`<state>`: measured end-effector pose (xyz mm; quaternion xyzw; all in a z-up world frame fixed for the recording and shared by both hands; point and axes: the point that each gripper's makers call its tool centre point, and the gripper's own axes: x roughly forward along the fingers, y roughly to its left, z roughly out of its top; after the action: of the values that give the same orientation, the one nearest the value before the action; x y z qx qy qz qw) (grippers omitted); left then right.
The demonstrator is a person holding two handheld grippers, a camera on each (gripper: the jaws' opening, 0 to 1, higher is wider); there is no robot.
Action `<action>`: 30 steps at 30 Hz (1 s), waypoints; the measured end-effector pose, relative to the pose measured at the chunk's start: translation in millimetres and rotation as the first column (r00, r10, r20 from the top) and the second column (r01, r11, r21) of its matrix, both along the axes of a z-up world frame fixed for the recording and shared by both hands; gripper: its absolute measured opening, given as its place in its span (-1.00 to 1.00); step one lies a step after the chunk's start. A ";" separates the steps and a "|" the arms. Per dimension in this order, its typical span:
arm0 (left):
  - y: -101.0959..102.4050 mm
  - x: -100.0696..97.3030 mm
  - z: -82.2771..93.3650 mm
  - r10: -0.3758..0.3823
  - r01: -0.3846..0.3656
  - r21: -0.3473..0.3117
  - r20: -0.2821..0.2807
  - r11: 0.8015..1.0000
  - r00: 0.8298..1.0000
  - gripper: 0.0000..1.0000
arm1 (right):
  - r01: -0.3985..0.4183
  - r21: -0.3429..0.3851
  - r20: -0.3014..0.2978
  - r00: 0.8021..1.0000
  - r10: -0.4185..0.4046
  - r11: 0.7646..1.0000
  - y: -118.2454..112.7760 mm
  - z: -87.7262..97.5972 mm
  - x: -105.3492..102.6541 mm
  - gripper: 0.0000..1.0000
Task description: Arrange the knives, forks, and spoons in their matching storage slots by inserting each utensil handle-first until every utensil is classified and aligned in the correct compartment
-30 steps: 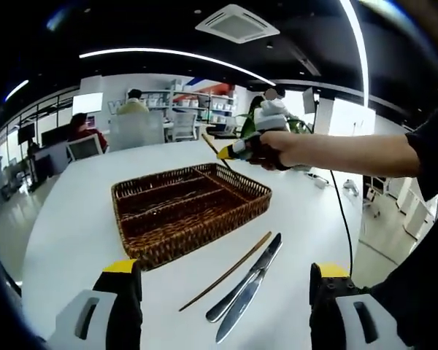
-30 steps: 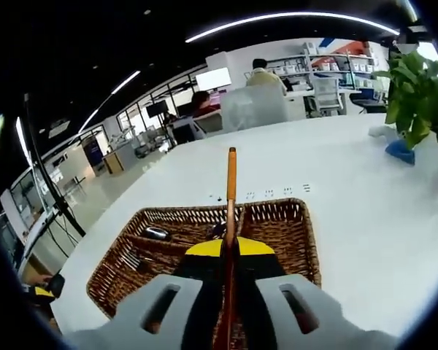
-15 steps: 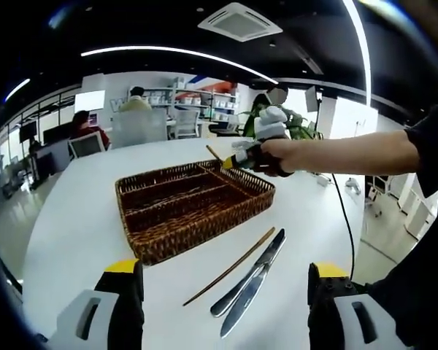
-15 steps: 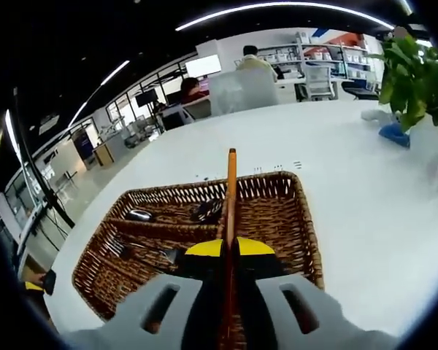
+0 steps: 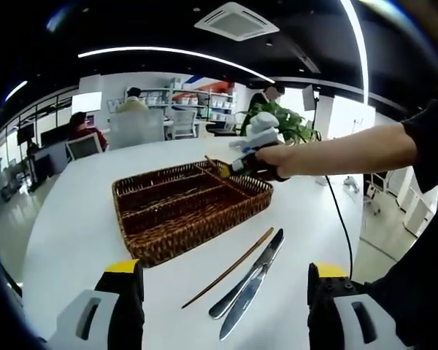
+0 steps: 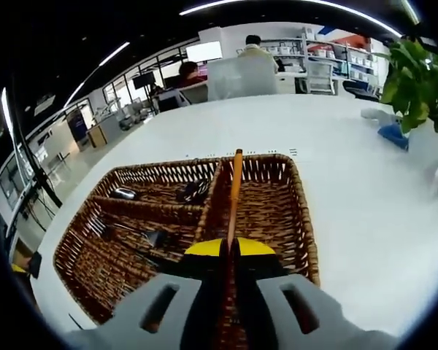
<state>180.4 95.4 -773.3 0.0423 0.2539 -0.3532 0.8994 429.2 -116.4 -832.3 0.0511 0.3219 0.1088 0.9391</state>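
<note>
A brown wicker cutlery basket (image 5: 190, 208) with long compartments sits on the white table (image 5: 73, 233). The right gripper (image 6: 230, 251) has its jaws pressed onto a wooden chopstick (image 6: 234, 191), which points forward over the basket's rightmost compartment, beside a divider. In the left gripper view the person's hand (image 5: 266, 160) holds that tool at the basket's far corner, arm stretched out over the table. The left gripper (image 5: 223, 292) hangs with jaws spread wide and nothing between them, on the near side of the basket. That view shows a second chopstick (image 5: 230, 268) and two table knives (image 5: 248, 284) on the table just near the basket; the right gripper view shows spoons (image 6: 192, 191) and a fork (image 6: 128, 232) lying inside the other compartments.
</note>
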 end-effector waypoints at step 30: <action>3.2 -1.0 -7.5 0.006 -0.006 0.019 -0.023 1.000 1.000 0.92 | -0.034 -0.030 0.007 0.999 0.034 0.999 -3.8 -6.6 7.4 -0.91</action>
<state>179.4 98.6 -780.8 0.0460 0.2678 -0.3486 0.8970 436.6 -120.1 -838.9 0.0309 0.3207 0.1202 0.9390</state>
